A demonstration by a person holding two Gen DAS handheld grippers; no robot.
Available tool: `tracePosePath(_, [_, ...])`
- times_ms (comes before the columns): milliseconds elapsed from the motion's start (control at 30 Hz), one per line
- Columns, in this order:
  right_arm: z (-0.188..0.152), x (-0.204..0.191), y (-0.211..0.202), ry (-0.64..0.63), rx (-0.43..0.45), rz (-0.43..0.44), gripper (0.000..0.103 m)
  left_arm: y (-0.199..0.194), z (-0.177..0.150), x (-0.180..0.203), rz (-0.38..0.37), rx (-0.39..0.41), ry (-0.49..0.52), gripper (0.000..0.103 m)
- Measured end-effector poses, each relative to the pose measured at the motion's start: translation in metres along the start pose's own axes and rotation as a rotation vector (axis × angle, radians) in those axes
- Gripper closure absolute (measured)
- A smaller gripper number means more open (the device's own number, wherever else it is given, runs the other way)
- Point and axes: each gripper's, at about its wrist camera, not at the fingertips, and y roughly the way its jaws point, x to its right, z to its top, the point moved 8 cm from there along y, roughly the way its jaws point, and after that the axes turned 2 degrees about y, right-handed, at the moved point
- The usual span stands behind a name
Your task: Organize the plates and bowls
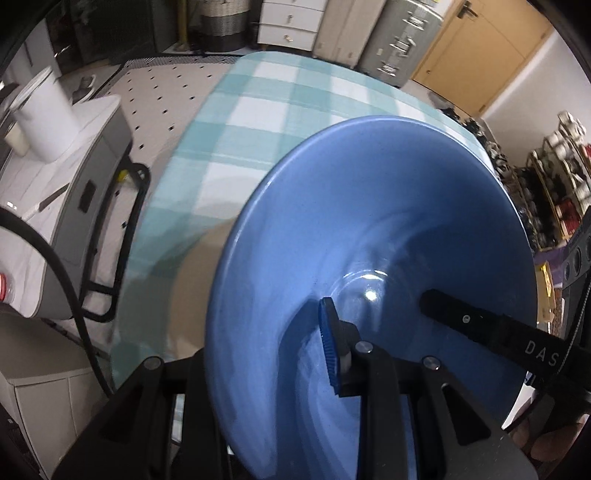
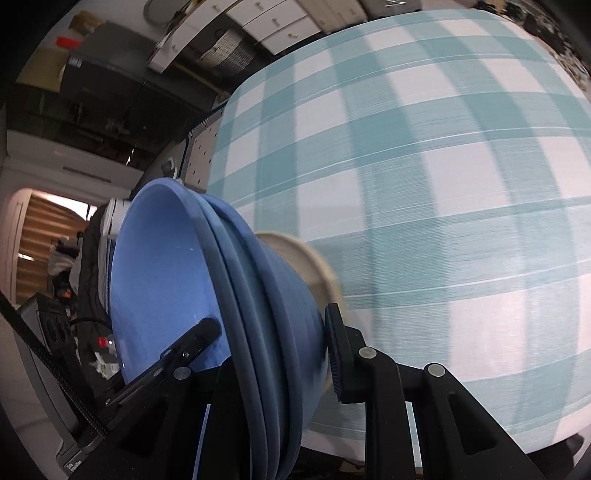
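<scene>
A stack of blue bowls (image 1: pixel 369 229) is held over the teal checked tablecloth (image 1: pixel 266 110). My left gripper (image 1: pixel 280 369) is shut on the stack's near rim, with a blue-padded finger (image 1: pixel 328 343) inside the top bowl and the other finger hidden under it. In the right wrist view the blue bowls (image 2: pixel 166 266) stand on edge, nested, and my right gripper (image 2: pixel 273 332) is shut on the stack, one finger (image 2: pixel 195 336) inside and one pad (image 2: pixel 336 354) against the outer wall. A cream plate or bowl (image 2: pixel 299 254) lies behind the stack on the cloth (image 2: pixel 443 184).
A grey cart with a white canister (image 1: pixel 44 114) stands left of the table. White drawers (image 1: pixel 291 22), a grey cabinet (image 1: pixel 399 40) and a wooden door (image 1: pixel 491 51) line the far wall. Cluttered shelves (image 1: pixel 565 177) stand at the right.
</scene>
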Motion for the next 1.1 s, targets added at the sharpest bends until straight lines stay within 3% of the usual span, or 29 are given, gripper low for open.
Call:
tracePosePath(300, [-0.014, -0.022, 0.035, -0.033, -0.042, -0.037, 0.085, 0.016, -0.012, -0.04, 0.006, -0.032, -0.042, 0.074])
tracePosePath(1100, [-0.017, -0.014, 0.054, -0.033, -0.062, -0.067, 0.085, 0.032, -0.019, -0.042, 0.034, -0.038, -0.024, 0.069])
